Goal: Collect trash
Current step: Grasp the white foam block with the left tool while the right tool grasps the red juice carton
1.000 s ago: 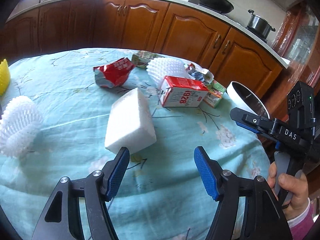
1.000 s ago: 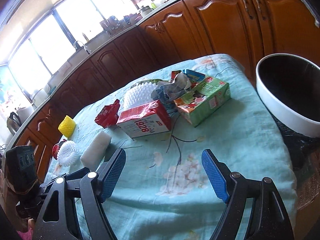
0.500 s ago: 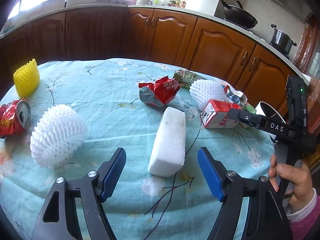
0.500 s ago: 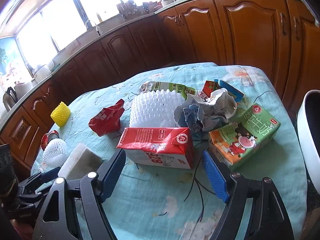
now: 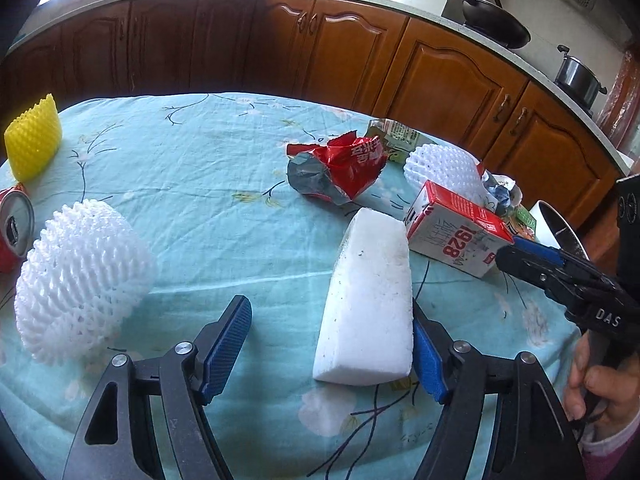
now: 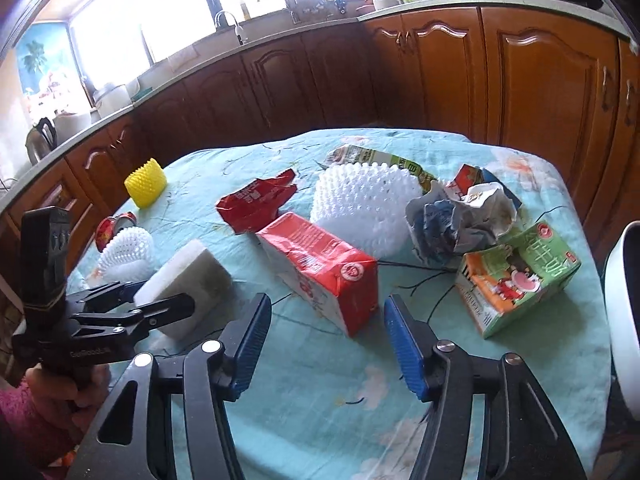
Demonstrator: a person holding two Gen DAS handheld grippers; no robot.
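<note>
The left gripper (image 5: pixel 332 354) stands spread around the near end of the white foam block (image 5: pixel 370 300). Its right pad sits against the block's side, while its left pad is well clear, so nothing is pinched yet. If that side closes alone, the light block could likely slide or swing across the cloth rather than be caught, or crumble at its edge under a hard squeeze.

The right gripper (image 6: pixel 326 344) is closing, with the end of the red-and-white milk carton (image 6: pixel 320 264) just ahead of its pads and not yet between them. Closing too soon could mean it shuts on air or nips only a corner, tipping the carton toward the foam block beside it. The two grippers work close together, so a bump between them is another risk.

Beyond the carton lie a white foam fruit net (image 6: pixel 360 204), a crumpled paper wad (image 6: pixel 460 220), a green-and-orange drink box (image 6: pixel 516 276) to the right, and a torn red wrapper (image 6: pixel 256 206). To the left of the left gripper sit another white net (image 5: pixel 80 280), a red can (image 5: pixel 14 224) and a yellow net (image 5: pixel 34 138). A white-rimmed bin (image 6: pixel 620 320) stands off the right edge.

Everything rests on a table under a wrinkled pale-blue floral cloth (image 5: pixel 200 184), which may drag with any push. Behind run brown wooden cabinets (image 5: pixel 352 52), a pale counter with a wok (image 5: pixel 492 20) and pot (image 5: pixel 578 78), and bright windows above a sink tap (image 6: pixel 228 24).
</note>
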